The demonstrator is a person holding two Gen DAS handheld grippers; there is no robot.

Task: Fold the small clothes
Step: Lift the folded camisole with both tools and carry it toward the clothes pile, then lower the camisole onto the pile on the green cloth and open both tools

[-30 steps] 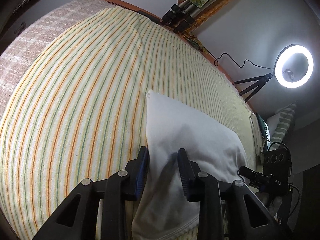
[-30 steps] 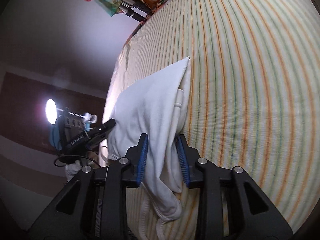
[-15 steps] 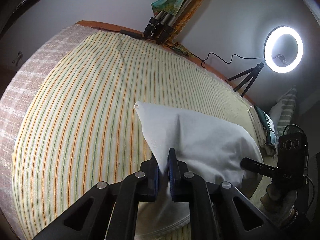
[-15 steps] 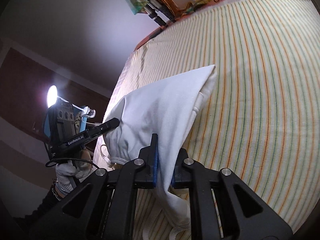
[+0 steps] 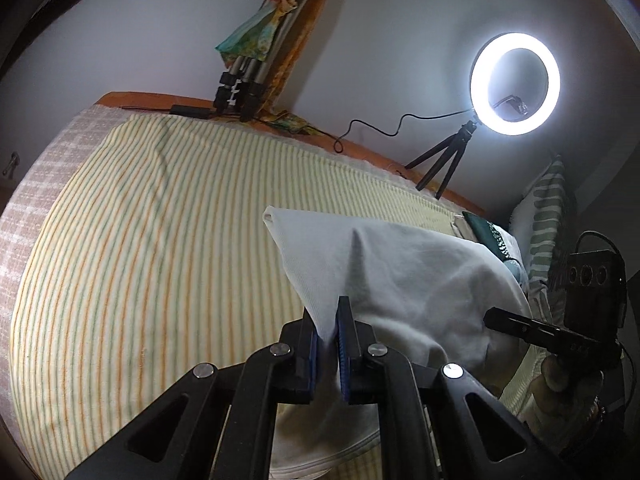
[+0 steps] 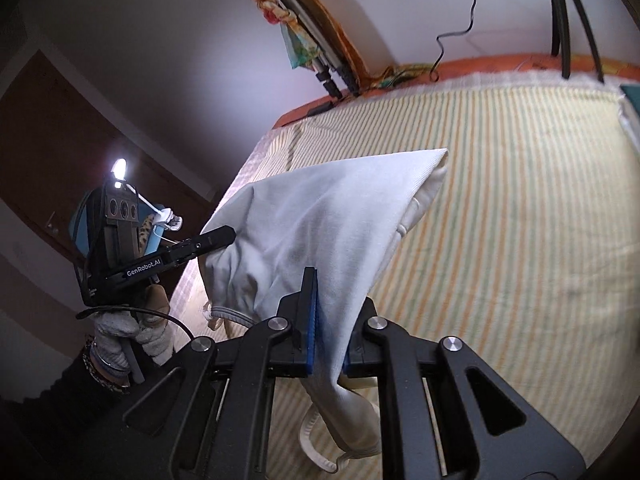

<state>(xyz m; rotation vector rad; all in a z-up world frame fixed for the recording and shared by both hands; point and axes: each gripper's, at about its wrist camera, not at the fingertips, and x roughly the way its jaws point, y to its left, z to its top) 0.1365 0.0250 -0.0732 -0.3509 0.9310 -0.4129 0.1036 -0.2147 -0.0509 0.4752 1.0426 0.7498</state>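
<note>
My left gripper (image 5: pixel 329 340) pinched tight on white ribbed-knit garment (image 5: pixel 400 280), blue pads squeezing soft fold. My right gripper (image 6: pixel 329 320) clamped on same garment (image 6: pixel 332 216), cloth draped taut between both, far corner pointing to 11 o'clock over striped woven bedspread (image 5: pixel 140 240). Glowing ring light (image 5: pixel 515 84) at 1 o'clock.

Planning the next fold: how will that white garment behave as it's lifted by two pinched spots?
Probably floppy: the white garment sags between the left gripper and right gripper. Likely light, tenting from small pinches. Its loose hem may swing.
</note>
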